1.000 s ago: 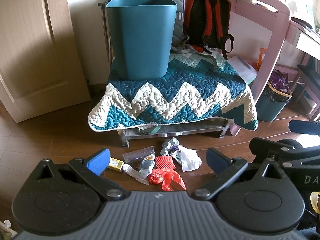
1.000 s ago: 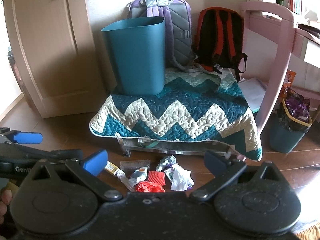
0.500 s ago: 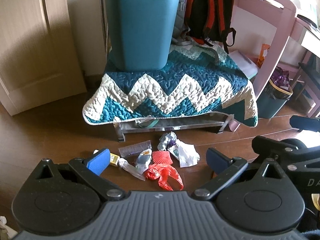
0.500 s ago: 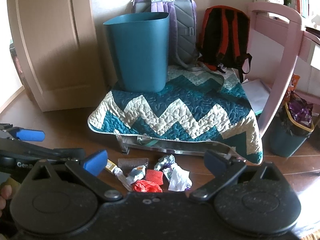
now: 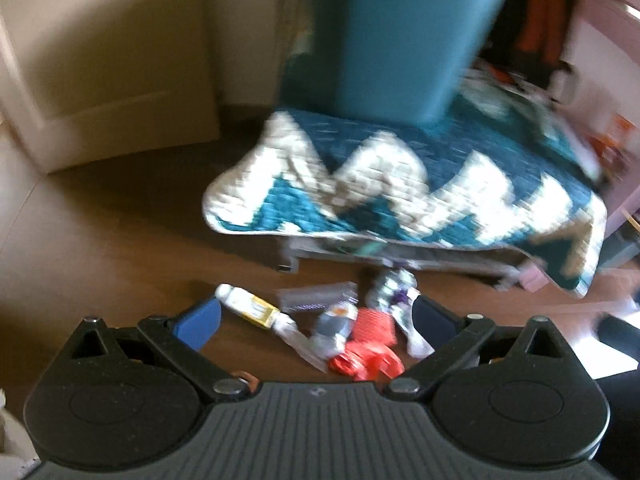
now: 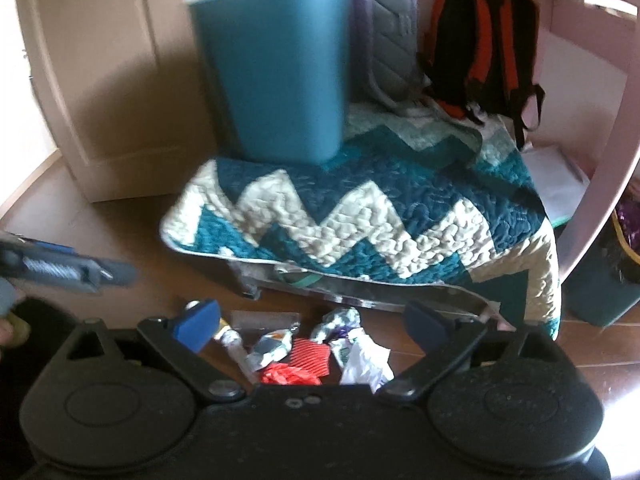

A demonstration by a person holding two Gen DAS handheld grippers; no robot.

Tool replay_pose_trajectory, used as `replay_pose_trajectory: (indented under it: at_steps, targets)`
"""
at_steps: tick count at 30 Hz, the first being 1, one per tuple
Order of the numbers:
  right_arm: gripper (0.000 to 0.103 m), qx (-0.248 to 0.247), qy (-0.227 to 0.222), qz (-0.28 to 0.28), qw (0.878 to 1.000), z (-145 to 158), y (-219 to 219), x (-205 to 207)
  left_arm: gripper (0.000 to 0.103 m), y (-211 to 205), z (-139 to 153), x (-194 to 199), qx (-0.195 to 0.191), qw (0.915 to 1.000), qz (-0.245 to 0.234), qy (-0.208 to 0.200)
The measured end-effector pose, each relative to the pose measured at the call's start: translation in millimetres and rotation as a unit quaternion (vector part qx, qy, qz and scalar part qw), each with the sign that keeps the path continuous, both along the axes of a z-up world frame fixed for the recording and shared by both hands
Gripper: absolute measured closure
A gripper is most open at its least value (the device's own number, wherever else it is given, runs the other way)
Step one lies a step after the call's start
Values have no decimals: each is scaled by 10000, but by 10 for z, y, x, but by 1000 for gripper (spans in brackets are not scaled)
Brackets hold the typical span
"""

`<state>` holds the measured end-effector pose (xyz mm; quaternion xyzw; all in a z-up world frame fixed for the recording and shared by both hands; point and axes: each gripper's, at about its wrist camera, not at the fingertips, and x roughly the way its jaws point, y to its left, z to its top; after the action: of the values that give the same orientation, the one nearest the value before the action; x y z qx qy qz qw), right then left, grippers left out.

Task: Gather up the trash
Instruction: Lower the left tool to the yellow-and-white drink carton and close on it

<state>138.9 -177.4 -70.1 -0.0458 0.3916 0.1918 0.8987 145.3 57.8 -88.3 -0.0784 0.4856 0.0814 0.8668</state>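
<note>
A pile of trash lies on the brown floor in front of a low bench: a red plastic bag, a red ridged wrapper, a white tube, a clear comb-like strip, foil wrappers and white paper. A teal bin stands on the quilt-covered bench. My left gripper is open above the pile. My right gripper is open, also above the pile. The left gripper also shows in the right wrist view, blurred.
A beige door is at the left. Purple and black-and-red backpacks lean behind the bench. A pink frame and a small full bin stand at the right.
Both grippers have moved forward and down toward the trash pile. The left one swung left and its view is blurred by motion. Both stay open.
</note>
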Motion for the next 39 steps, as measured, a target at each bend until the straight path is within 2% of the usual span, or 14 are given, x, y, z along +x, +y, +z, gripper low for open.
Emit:
replay_pose_trajectory:
  at_steps: [4,8,11,13,16,18,21,24,26,29,34,39]
  targets:
    - [6,126,411,-425,9982,-296,-109,490,0,278,-318,382,219,9983,433,327]
    - [7,164,814,-663,9943,-667,-136,904,0,571,-740,710,74,9933,788,840]
    - [7,62,1051,-738,9917,-946,-88,1160,1,676,-1119,834,-295,9812,1267,1427]
    - [7,27,1237,-838,9888,-1137,-66,1329,1,708,-1371,928,-348,9735,1448,1734]
    - [8,124,1659,-1035,9806,-1453,-73,1578,1,719,-1695,1068,-389,9662,1551,2023]
    - [8,-1,1875,-1109,9760,-1715,-32,1695,1,704,-1894,1156,-499,9606,1545,2255]
    - [11,-66,2314,-1343,9635,-2138,-29,1836,1,688,-2221,1306,-400,9530,1545,2575]
    - [13,-162,2583,-1537,9536,-2554,-67,1930,1,703,-2543,1450,-69,9504,1485,2733]
    - [14,-168,2744,-1626,9476,-2804,-93,1976,1,735,-2797,1524,40,9446,1535,2901]
    - [17,-58,2947,-1718,9400,-3115,-141,2037,1,849,-3132,1597,-89,9332,1902,3049]
    - [21,222,3221,-2000,9251,-3520,-219,2091,1,1054,-3568,1677,-489,9152,2596,3044]
    - [21,428,3375,-1946,9200,-3797,-178,2184,1,1168,-3898,1726,-522,9040,2942,3059]
